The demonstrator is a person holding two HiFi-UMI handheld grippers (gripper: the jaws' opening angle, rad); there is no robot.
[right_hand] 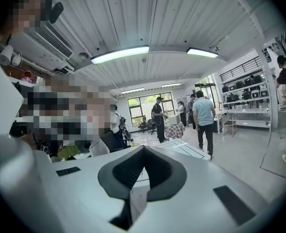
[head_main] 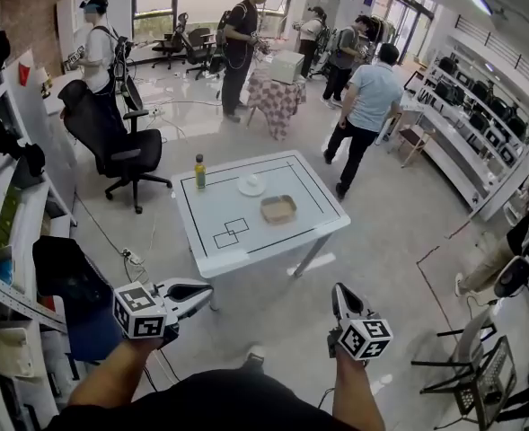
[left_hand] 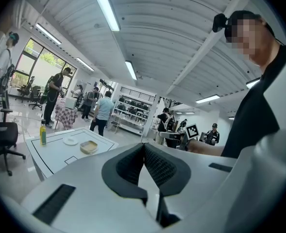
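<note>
On our white table (head_main: 273, 233) sit a flat tan box (head_main: 278, 208), a little white plate (head_main: 251, 185) and a yellow bottle (head_main: 199, 171) standing up near the far left side. All three are well apart from our fingers. Our left gripper (head_main: 203, 290) hangs near the table's front corner, its jaws pressed together with nothing between them. Our right gripper (head_main: 339, 293) is over the floor, closed up and holding nothing too.

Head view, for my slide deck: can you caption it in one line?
Shut left gripper and shut right gripper held short of a white table bearing bottle, saucer and tray.
</note>
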